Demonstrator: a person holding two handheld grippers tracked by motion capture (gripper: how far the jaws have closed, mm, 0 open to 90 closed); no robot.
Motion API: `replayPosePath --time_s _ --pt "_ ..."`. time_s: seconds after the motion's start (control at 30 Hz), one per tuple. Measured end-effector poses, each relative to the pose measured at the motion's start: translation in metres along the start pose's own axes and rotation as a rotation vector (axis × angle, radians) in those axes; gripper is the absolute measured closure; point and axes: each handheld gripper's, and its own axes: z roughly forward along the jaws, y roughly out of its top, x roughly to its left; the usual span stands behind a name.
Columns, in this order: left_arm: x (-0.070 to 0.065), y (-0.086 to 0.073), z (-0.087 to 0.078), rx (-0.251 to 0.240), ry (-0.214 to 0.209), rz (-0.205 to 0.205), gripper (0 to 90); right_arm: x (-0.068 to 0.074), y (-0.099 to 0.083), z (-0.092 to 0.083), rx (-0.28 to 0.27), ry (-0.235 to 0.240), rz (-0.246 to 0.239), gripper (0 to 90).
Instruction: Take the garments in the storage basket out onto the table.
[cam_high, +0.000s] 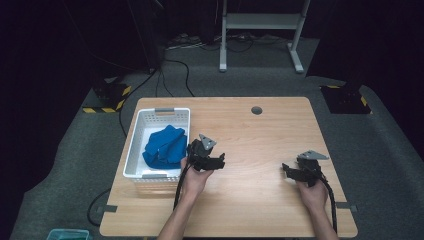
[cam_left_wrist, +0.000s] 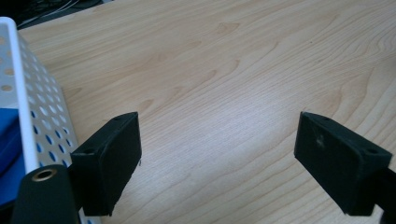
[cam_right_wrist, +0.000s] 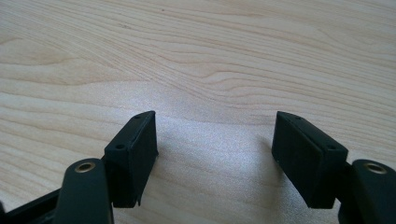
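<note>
Both of my tongs sit low over the worktop (cam_high: 260, 150), jaws spread wide and holding nothing: left tongs (cam_high: 214, 161) just beside the white basket (cam_high: 131, 150), right tongs (cam_high: 294, 171) well apart from it. Blue cloth (cam_high: 165, 147) lies bunched inside the basket; I judge it soft, light and limp, best pinched at a raised fold. Reaching it means clearing the basket's perforated wall (cam_left_wrist: 42, 116).

- No words, labels, brand names or numbers can be read on anything here.
- The only sign-like markings are yellow-and-black hazard stripes (cam_high: 107, 109) on the dark floor bases to the left and on the right one (cam_high: 363, 101); they carry no lettering.
</note>
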Motion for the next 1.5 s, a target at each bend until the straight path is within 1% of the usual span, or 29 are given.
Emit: replayPosePath --time_s 0.17,0.23,0.3,0.4,0.43,0.47,0.57,0.67,0.7,0.8,0.9,1.03,1.1,1.17,1.2,1.23,1.27,1.33,1.37,1.4,1.47,1.5 --pt "0.01 0.001 -0.006 -0.007 0.012 -0.013 15.3 0.0 0.0 0.0 0.0 0.0 0.0 31.2" --pt "0.011 0.001 -0.007 -0.008 0.013 -0.015 15.3 0.0 0.0 0.0 0.0 0.0 0.0 31.2" --pt "0.017 0.001 -0.01 -0.008 0.01 -0.028 15.3 0.0 0.0 0.0 0.0 0.0 0.0 31.2" --pt "0.021 0.002 -0.012 -0.013 0.013 -0.031 15.2 0.0 0.0 0.0 0.0 0.0 0.0 31.2" --pt "0.022 0.002 -0.013 -0.016 0.013 -0.035 15.0 0.0 0.0 0.0 0.0 0.0 0.0 31.2" --pt "0.026 0.002 -0.015 -0.027 0.007 -0.049 15.0 0.0 0.0 0.0 0.0 0.0 0.0 31.2" --pt "0.029 0.002 -0.016 -0.026 0.012 -0.048 14.9 0.0 0.0 0.0 0.0 0.0 0.0 31.2" --pt "0.034 0.001 -0.018 -0.028 0.011 -0.063 14.9 0.0 0.0 0.0 0.0 0.0 0.0 31.2" --pt "0.038 0.0 -0.019 -0.019 0.014 -0.063 14.8 0.0 0.0 0.0 0.0 0.0 0.0 31.2" --pt "0.04 -0.001 -0.02 -0.019 0.018 -0.067 14.8 0.0 0.0 0.0 0.0 0.0 0.0 31.2" --pt "0.046 -0.003 -0.021 -0.013 0.021 -0.078 14.8 0.0 0.0 0.0 0.0 0.0 0.0 31.2" --pt "0.051 -0.004 -0.023 -0.018 0.018 -0.091 14.8 0.0 0.0 0.0 0.0 0.0 0.0 31.2" --pt "0.052 -0.005 -0.023 -0.016 0.018 -0.089 14.7 0.0 0.0 0.0 0.0 0.0 0.0 31.2" --pt "0.056 -0.005 -0.025 -0.017 0.026 -0.082 14.4 0.0 0.0 0.0 0.0 0.0 0.0 31.2" --pt "0.058 -0.004 -0.025 -0.022 0.026 -0.088 14.4 0.0 0.0 0.0 0.0 0.0 0.0 31.2" --pt "0.064 -0.003 -0.028 -0.027 0.033 -0.099 14.4 0.0 0.0 0.0 0.0 0.0 0.0 31.2" --pt "0.067 -0.003 -0.03 -0.026 0.038 -0.1 14.4 0.0 0.0 0.0 0.0 0.0 0.0 31.2" --pt "0.069 -0.003 -0.031 -0.029 0.044 -0.106 14.4 0.0 0.0 0.0 0.0 0.0 0.0 31.2" --pt "0.074 -0.003 -0.033 -0.023 0.053 -0.106 14.3 0.0 0.0 0.0 0.0 0.0 0.0 31.2" --pt "0.074 -0.003 -0.033 -0.023 0.053 -0.106 14.4 0.0 0.0 0.0 0.0 0.0 0.0 31.2" --pt "0.082 -0.005 -0.035 -0.015 0.061 -0.122 14.3 0.0 0.0 0.0 0.0 0.0 0.0 31.2" --pt "0.082 -0.005 -0.035 -0.015 0.061 -0.122 14.3 0.0 0.0 0.0 0.0 0.0 0.0 31.2"
